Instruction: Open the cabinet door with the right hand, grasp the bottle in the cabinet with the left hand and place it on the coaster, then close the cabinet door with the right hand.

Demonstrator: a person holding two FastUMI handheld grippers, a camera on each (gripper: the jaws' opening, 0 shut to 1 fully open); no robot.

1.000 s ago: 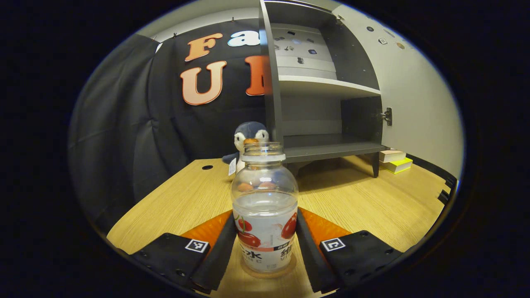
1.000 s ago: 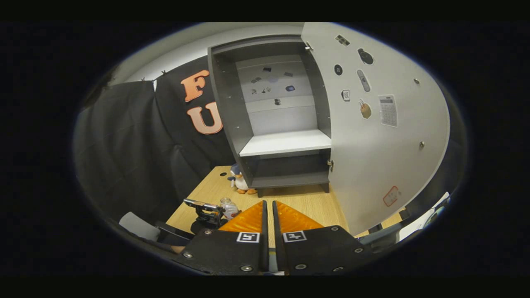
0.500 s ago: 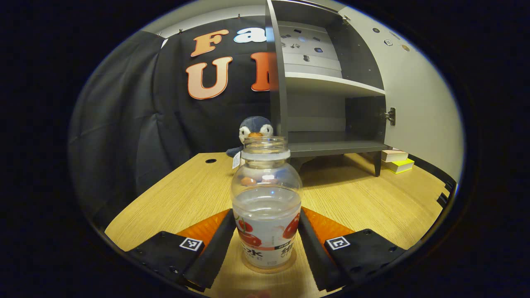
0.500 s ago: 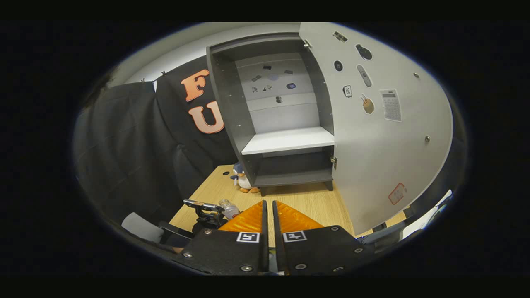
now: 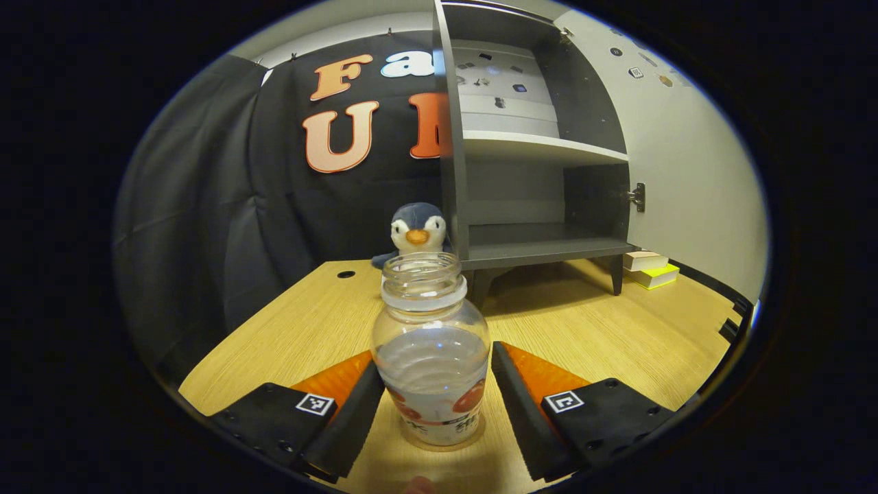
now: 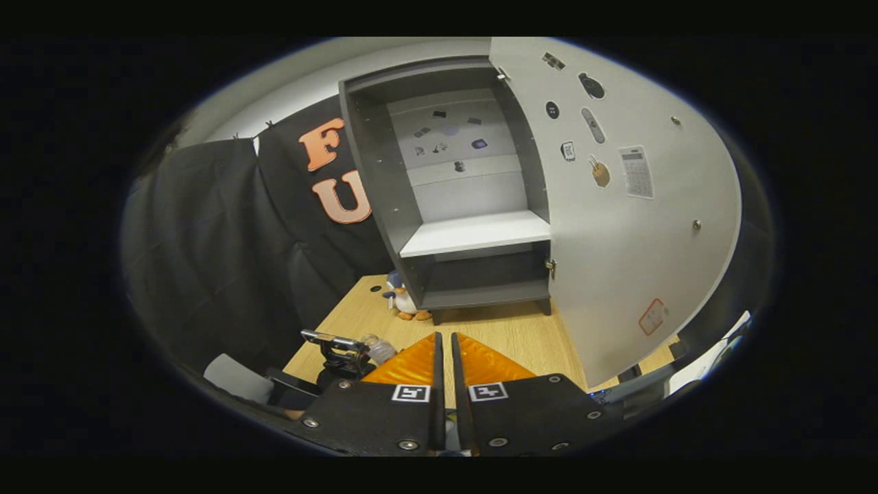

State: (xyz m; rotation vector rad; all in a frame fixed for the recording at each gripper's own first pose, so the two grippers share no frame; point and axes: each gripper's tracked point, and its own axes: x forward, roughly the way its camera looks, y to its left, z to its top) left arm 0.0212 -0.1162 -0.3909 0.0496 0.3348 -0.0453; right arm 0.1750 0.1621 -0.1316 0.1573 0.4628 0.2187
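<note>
Bottle (image 5: 431,363) on coaster (image 5: 439,444); cabinet door (image 6: 631,226) open.
Left gripper (image 5: 433,405) parted; right gripper (image 6: 444,363) closed, empty; penguin plush (image 5: 416,230) beside cabinet (image 5: 528,192).

Wooden table (image 5: 617,329), black cloth wall (image 5: 226,199)

Left gripper (image 5: 433,405): low over the table, level, pointing forward. Fingers spread wide, one to each side of the bottle, each with a visible gap to the glass; nothing gripped. Seen from the right gripper view, it sits at lower left, a sleeve (image 6: 230,367) behind it. Right gripper (image 6: 444,357): raised, pointing forward, fingers parallel, a narrow slit between them, nothing held.
</note>
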